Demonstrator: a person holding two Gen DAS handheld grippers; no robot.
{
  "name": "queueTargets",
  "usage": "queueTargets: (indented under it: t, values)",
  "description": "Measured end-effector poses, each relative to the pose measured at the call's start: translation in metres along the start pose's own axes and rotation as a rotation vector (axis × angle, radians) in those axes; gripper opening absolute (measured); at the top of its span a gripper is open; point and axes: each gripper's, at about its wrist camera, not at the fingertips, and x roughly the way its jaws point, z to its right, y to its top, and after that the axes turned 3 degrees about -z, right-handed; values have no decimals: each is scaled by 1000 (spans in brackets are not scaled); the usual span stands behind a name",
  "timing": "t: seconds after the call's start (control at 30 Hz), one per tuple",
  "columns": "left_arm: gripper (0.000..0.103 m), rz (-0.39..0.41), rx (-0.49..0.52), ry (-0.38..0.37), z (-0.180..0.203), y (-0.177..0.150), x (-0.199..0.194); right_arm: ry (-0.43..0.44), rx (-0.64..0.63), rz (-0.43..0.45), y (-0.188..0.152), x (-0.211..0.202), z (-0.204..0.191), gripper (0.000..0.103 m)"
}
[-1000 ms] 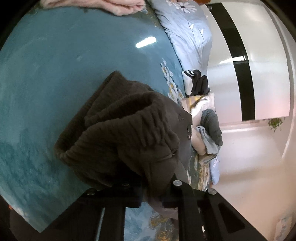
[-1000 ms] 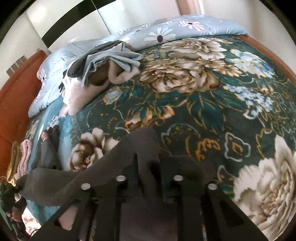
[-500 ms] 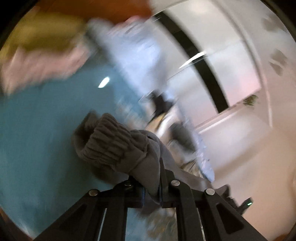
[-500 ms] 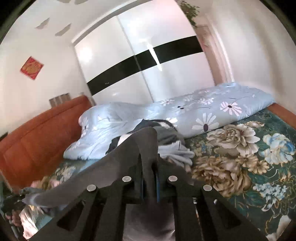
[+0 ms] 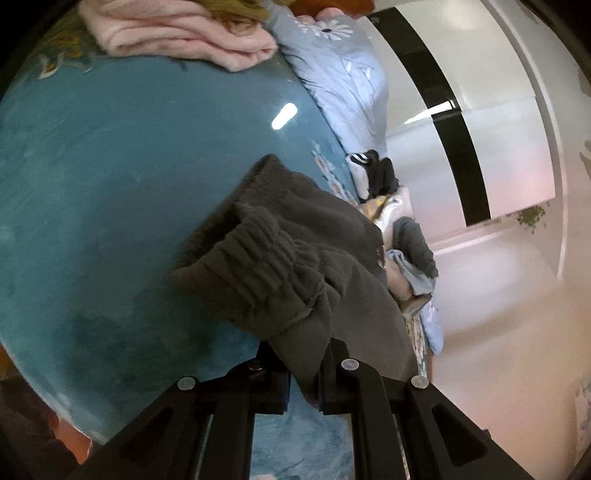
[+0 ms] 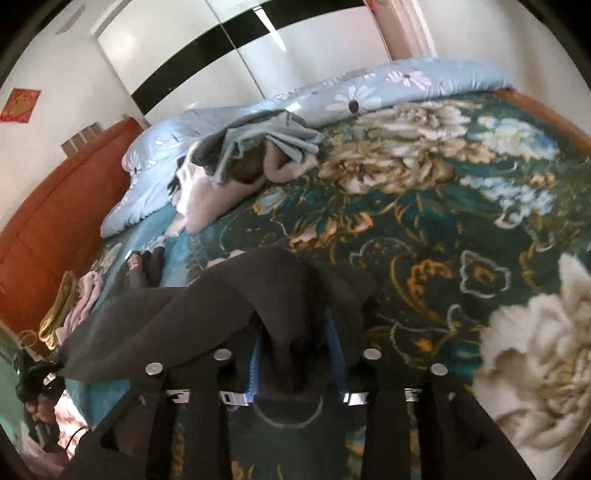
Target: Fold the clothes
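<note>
A dark grey garment [image 5: 288,258] with a gathered elastic band hangs bunched over the teal bedspread [image 5: 110,166]. My left gripper [image 5: 303,369] is shut on a fold of it just below the band. In the right wrist view the same grey garment [image 6: 258,288] lies draped over my right gripper [image 6: 295,354] and stretches away to the left. The right jaws are opening. A strip of the cloth still hangs between them, with the blue pads [image 6: 255,358] showing on either side and standing off it.
A pile of unfolded clothes [image 6: 251,147] lies by the light blue duvet [image 6: 369,92] at the far side of the flowered bedspread [image 6: 443,221]. Folded pink cloth [image 5: 177,33] sits near the orange headboard [image 6: 55,206]. A wardrobe wall stands behind.
Both grippers swung up with the garment and came back down toward the bed. The right jaws, closed on the cloth before, now stand apart. The left grip is unchanged.
</note>
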Motion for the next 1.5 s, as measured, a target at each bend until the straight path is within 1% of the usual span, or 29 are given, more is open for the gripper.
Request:
queueTargets:
  t: [0.1, 0.13, 0.23, 0.27, 0.3, 0.37, 0.47, 0.57, 0.67, 0.7, 0.73, 0.77, 0.83, 0.9, 0.97, 1.07, 1.13, 1.17, 1.23, 1.27, 1.3, 1.33, 1.4, 1.5]
  values:
    - [10, 19, -32, 3, -15, -1, -12, 38, -21, 29, 3, -18, -8, 42]
    - [10, 26, -38, 9, -18, -1, -16, 55, -6, 31, 5, -20, -6, 43]
    - [10, 33, -54, 18, -24, -1, -17, 138, 89, 44, 10, -22, 6, 44]
    - [10, 30, -57, 19, -24, -1, -16, 161, 138, 36, 13, -20, 12, 45]
    - [10, 29, -56, 24, -24, -1, -14, 162, 171, 25, 15, -17, 15, 45]
    - [10, 27, -50, 35, -23, -1, -11, 121, 206, -30, 20, -5, 17, 45]
    - [11, 21, -56, 33, -23, -1, -10, 68, 222, -92, 28, 13, 14, 45]
    - [10, 16, -62, 29, -25, -2, -10, 80, 249, -136, 43, 28, 9, 45]
    - [11, 11, -70, 26, -27, -3, -8, 56, 276, -174, 55, 41, 6, 49]
    - [10, 8, -72, 25, -28, -3, -8, 47, 280, -186, 60, 45, 5, 54]
    - [10, 5, -75, 24, -29, -4, -7, 20, 279, -197, 62, 47, 4, 57]
    - [11, 4, -74, 21, -31, -3, -9, -12, 276, -209, 65, 49, 3, 57]
    - [11, 1, -75, 16, -34, -3, -9, -34, 307, -222, 64, 51, 10, 57]
    - [11, -3, -77, 13, -35, -3, -7, -40, 354, -244, 60, 55, 20, 58]
    - [11, -6, -78, 11, -37, -3, -6, -28, 409, -256, 53, 57, 30, 58]
    - [11, -10, -81, 7, -38, -3, -5, 35, 489, -302, 40, 65, 39, 58]
    - [11, -11, -86, 3, -39, -3, -4, 51, 516, -321, 35, 69, 39, 58]
    - [11, -11, -88, 2, -39, -4, -4, 53, 524, -316, 34, 69, 38, 56]
    - [11, -12, -92, 0, -41, -4, -4, 47, 516, -304, 36, 69, 33, 27]
    - [11, -12, -92, 2, -40, -4, -3, 39, 508, -299, 37, 69, 30, 26]
    - [11, -12, -92, 4, -40, -3, -3, 33, 497, -295, 38, 70, 27, 19]
    - [11, -11, -92, 6, -39, -3, -3, 32, 490, -288, 41, 70, 24, 15]
    - [11, -11, -86, 15, -36, -2, -3, 34, 478, -273, 48, 71, 19, 13]
    - [11, -5, -73, 20, -30, 0, -5, 63, 469, -200, 71, 64, 14, 12]
